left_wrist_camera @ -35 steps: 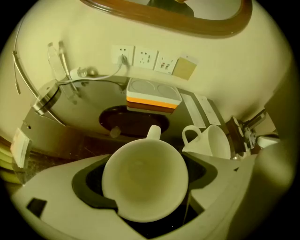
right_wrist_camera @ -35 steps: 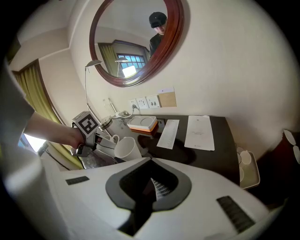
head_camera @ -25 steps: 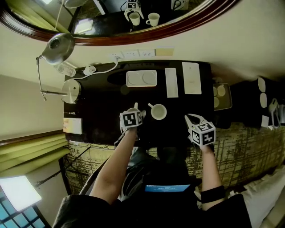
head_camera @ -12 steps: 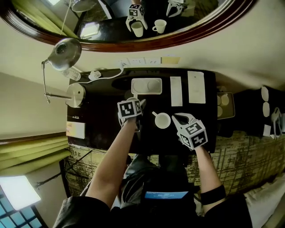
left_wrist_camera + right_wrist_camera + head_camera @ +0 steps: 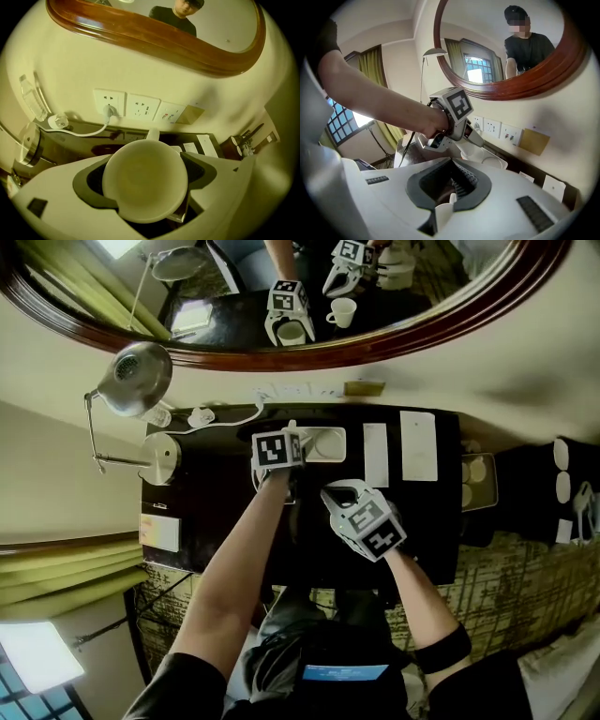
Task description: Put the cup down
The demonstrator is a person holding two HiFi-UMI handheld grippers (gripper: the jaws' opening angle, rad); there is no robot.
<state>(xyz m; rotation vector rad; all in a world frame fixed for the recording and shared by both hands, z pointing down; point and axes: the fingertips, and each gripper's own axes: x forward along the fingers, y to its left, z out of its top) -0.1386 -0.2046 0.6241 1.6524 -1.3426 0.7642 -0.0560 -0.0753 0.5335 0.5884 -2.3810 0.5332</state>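
Left gripper (image 5: 147,158), clamped on the white ceramic cup (image 5: 144,183), has swung back to the white rectangular tray (image 5: 336,444); set-down looks near. Right gripper (image 5: 450,180) gapes, jaws apart.

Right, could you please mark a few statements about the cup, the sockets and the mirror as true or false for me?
1. The left gripper holds a white cup between its jaws. True.
2. That cup is full of coffee. False: it is empty inside.
3. A white plug sits in one of the wall sockets. True.
4. The mirror frame is white plastic. False: it is dark brown and looks like wood.
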